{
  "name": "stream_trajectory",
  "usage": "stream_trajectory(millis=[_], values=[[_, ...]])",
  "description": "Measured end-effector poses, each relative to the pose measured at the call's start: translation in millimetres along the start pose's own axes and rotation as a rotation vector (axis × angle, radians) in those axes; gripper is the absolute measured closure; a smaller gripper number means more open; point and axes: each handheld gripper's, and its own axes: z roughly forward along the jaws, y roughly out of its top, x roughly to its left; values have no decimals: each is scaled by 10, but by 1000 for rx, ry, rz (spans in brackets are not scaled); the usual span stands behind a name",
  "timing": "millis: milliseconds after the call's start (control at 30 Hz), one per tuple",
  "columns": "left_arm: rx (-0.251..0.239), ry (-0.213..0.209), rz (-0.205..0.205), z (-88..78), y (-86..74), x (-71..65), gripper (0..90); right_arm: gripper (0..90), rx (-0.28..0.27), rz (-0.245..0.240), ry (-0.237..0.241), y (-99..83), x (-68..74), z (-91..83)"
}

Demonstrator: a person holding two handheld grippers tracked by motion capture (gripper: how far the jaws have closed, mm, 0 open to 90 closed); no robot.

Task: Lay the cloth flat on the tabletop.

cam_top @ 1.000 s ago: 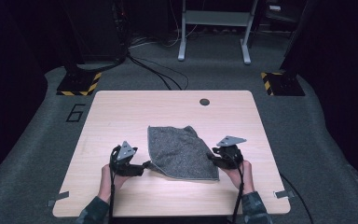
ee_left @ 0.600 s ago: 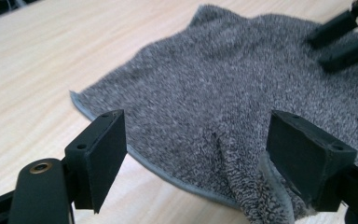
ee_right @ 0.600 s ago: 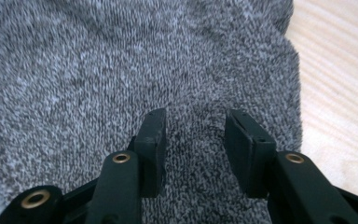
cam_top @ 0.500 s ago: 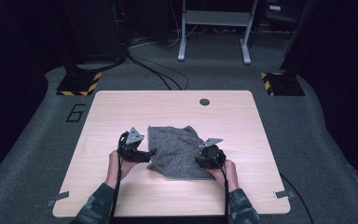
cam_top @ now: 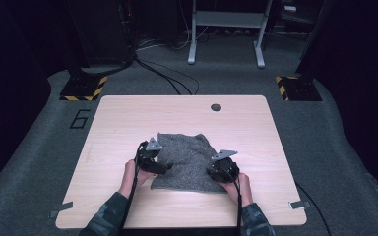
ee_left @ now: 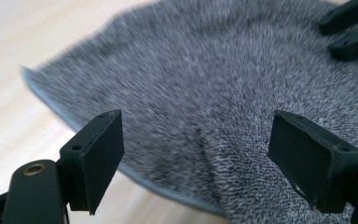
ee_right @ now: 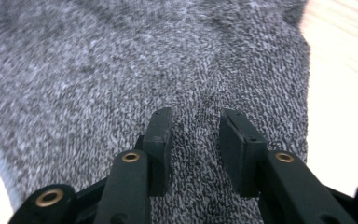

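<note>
We are working a grey cloth [cam_top: 187, 160] lying rumpled mid-table [cam_top: 128, 118], left gripper [ee_left: 196, 154] wide open over its edge, right gripper [ee_right: 196, 140] just narrowing, pads not yet pinching, so folding is barely starting.

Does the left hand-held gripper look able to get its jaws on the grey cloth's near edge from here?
Probably yes: the left hand-held gripper has wide-open jaws right over the grey cloth, with nothing in between.

Lab or test space: bare wooden table [cam_top: 128, 118], grey carpet [cam_top: 39, 162], hazard-striped floor plates [cam_top: 84, 87], trailing cables [cam_top: 162, 73].
</note>
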Motion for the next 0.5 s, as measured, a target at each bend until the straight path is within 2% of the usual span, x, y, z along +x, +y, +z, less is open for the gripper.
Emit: stream_trajectory(millis=[167, 233, 267, 400, 500], values=[[64, -6, 26, 87, -94, -48, 180, 633, 49, -31, 44, -5, 55, -75], [76, -13, 23, 101, -132, -64, 179, 637, -3, -17, 74, 18, -10, -144], [81, -16, 28, 105, -151, -67, 178, 637, -32, 9, 78, 47, -58, -185], [53, 10, 28, 104, -204, -111, 174, 638, -95, 63, 23, 251, -304, -280], [36, 15, 31, 102, -231, -129, 165, 636, -115, 110, -5, 428, -491, -204]])
